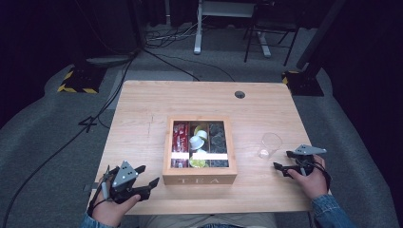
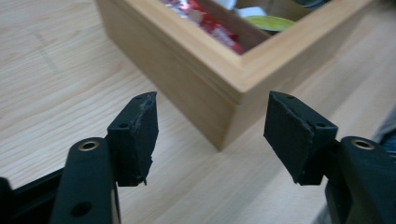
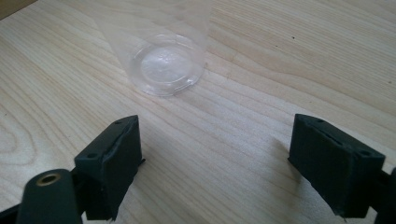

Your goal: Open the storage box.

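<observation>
Box top: in the left gripper view the light wooden tea box is cut off by the upper edge of the frame.
Box contents: the red packets and a yellow-green lid are blurred there; in the high view they are too small to identify.
Cup: the clear plastic cup loses its rim at the top edge of the right gripper view.
Forearms: cut off at the bottom edge of the high view.

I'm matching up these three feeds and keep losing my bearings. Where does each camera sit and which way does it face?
High view: above the person's side, looking forward and down at the table; both hands show.
Left gripper view: on the left gripper, facing the tea box corner.
Right gripper view: on the right gripper, facing the clear cup.
The high view also shows the box and cup.
</observation>
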Tool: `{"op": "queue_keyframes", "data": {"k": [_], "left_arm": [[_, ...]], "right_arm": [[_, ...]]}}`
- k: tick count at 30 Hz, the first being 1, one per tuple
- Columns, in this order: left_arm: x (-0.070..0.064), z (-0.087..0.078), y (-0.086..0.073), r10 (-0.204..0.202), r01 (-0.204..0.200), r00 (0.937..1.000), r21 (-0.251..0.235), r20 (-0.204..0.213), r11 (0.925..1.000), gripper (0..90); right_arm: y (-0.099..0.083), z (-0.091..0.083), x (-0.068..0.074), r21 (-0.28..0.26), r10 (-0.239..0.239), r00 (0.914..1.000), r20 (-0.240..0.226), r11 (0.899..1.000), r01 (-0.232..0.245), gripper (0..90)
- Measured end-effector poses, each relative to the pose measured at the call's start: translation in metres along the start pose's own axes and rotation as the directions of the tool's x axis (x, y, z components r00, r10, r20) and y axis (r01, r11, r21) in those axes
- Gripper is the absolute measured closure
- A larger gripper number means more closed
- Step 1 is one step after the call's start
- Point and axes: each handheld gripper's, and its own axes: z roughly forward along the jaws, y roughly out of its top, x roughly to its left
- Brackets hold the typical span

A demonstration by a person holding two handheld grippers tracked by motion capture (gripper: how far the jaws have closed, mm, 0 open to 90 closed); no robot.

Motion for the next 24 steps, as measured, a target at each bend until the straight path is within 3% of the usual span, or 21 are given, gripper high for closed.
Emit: {"op": "queue_keyframes", "data": {"k": [4, 7, 10, 11, 13, 15, 24], "left_arm": [[-0.007, 0.005, -0.001, 0.029, -0.030, 0.9991, 0.003, 0.030, 0.9996, 39.6], [-0.007, 0.014, -0.005, 0.023, -0.024, 0.9981, 0.021, 0.058, 0.9995, 49.5], [-0.005, 0.019, -0.008, 0.012, -0.014, 0.9984, 0.039, 0.056, 0.9991, 55.9], [-0.003, 0.021, -0.009, -0.003, 0.001, 0.9984, 0.048, 0.056, 0.9989, 64.1], [-0.002, 0.022, -0.009, -0.007, 0.005, 0.9981, 0.045, 0.060, 0.9990, 66.0], [-0.002, 0.023, -0.009, -0.004, 0.001, 0.9973, 0.042, 0.073, 0.9991, 73.8], [-0.003, 0.027, -0.006, 0.010, -0.014, 0.9973, 0.061, 0.072, 0.9980, 85.6]], "right_arm": [[0.000, 0.000, 0.000, 0.000, 0.000, 1.0000, 0.000, 1.000, 0.000, 16.9], [0.000, 0.000, 0.000, 0.000, 0.001, 1.0000, 0.000, 1.000, -0.001, 16.8], [0.000, 0.000, 0.000, 0.000, 0.000, 1.0000, 0.000, 1.000, 0.000, 16.9], [0.000, 0.000, 0.000, 0.000, 0.001, 1.0000, 0.000, 1.000, -0.001, 16.9], [0.000, 0.000, 0.000, 0.000, 0.000, 1.0000, 0.000, 1.000, 0.000, 16.9], [0.000, 0.000, 0.000, -0.001, 0.001, 1.0000, -0.001, 1.000, -0.001, 17.0], [0.000, -0.001, 0.000, 0.000, 0.002, 1.0000, 0.000, 1.000, -0.002, 17.4]]}}
